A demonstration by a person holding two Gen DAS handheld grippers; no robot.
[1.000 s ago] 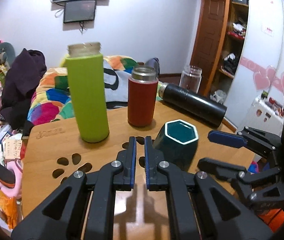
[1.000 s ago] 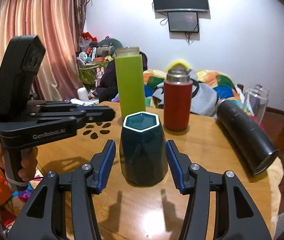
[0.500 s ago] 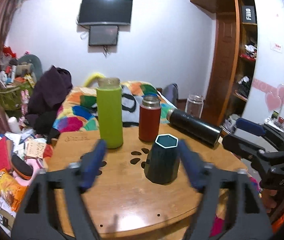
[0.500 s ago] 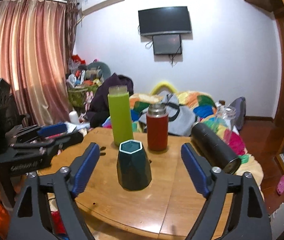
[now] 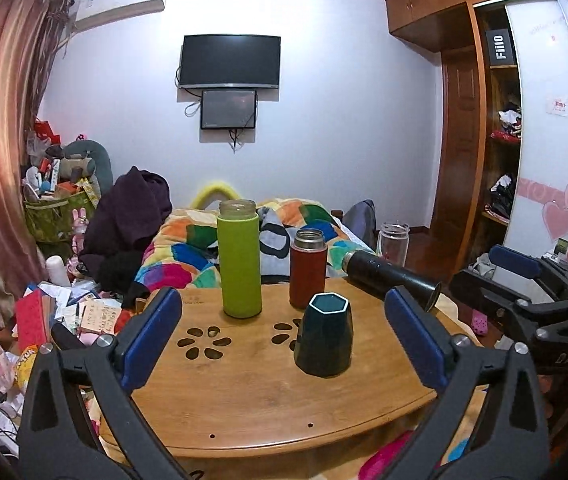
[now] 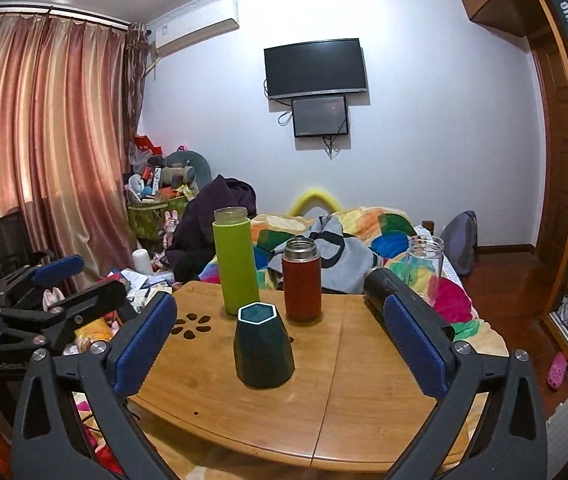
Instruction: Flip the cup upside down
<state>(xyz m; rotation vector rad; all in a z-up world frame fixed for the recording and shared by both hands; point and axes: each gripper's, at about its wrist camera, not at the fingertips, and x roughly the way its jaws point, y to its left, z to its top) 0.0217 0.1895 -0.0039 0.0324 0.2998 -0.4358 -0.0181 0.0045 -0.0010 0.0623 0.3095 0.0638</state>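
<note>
Dark teal hexagonal cup (image 5: 323,340) stands on the wooden worktop (image 5: 244,392), narrow end up, wide end down, untouched. Left gripper (image 5: 284,338) fingers wide apart, holding nothing, back from the worktop edge. Right gripper (image 6: 280,338) fingers also wide apart, holding nothing. Behind the cup: green bottle (image 5: 240,260), red flask (image 5: 307,268), both upright. Black flask (image 5: 391,278) lies on its side at the right. Clear jar (image 6: 425,268) behind it.
</note>
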